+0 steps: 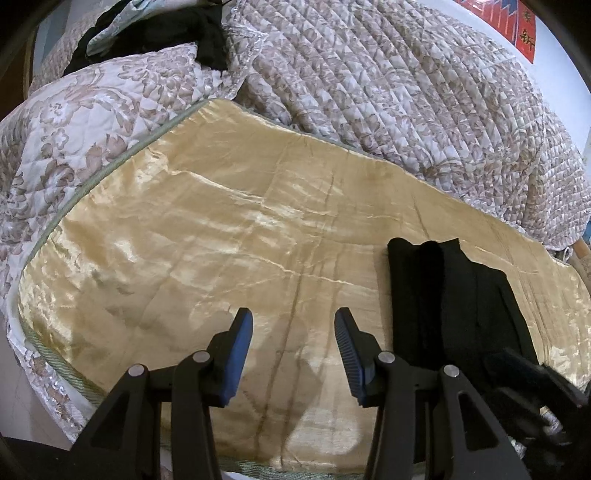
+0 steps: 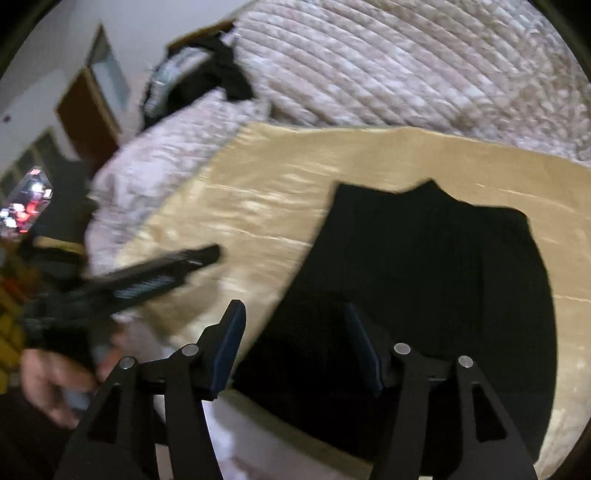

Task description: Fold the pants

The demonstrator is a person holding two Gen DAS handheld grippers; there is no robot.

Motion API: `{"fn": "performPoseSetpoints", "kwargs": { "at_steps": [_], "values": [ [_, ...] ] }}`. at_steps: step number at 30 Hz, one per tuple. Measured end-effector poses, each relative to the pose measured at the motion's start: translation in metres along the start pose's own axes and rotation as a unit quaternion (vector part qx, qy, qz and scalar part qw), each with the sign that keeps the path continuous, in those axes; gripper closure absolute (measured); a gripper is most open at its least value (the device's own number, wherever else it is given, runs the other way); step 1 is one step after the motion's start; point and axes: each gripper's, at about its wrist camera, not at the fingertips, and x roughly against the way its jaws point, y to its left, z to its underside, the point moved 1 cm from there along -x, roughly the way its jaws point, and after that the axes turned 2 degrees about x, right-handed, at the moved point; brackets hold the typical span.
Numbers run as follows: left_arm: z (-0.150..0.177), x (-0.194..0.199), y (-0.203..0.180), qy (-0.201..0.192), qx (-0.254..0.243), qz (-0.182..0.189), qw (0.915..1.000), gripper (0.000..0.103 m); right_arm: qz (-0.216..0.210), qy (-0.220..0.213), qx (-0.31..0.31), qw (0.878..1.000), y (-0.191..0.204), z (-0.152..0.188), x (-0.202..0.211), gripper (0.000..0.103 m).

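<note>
Black pants lie folded into a flat pile on the gold satin blanket, to the right of my left gripper. That gripper hangs open over bare blanket with nothing between its fingers. In the right wrist view the pants fill the middle. My right gripper is above their near left edge, jaws apart and pads not pressing on the cloth. The left gripper shows blurred at the left, held by a hand. The right gripper's dark, blurred body shows at the lower right of the left wrist view.
A floral quilted bedspread is bunched up behind the blanket. A heap of dark clothing lies on it at the back left. The bed's near edge runs along the lower left. A brown door stands beyond the bed.
</note>
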Motion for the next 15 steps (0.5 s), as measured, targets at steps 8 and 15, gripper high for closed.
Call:
{"fn": "performPoseSetpoints", "kwargs": {
  "at_steps": [8, 15],
  "values": [
    [0.001, 0.003, -0.014, -0.008, -0.015, 0.031, 0.9994, 0.054, 0.090, -0.042, -0.044, 0.994, -0.043, 0.019, 0.042, 0.071],
    [0.000, 0.005, -0.039, -0.014, -0.040, 0.066, 0.9969, 0.054, 0.044, 0.027, -0.028, 0.998, -0.039, 0.031, 0.020, 0.079]
  ]
}}
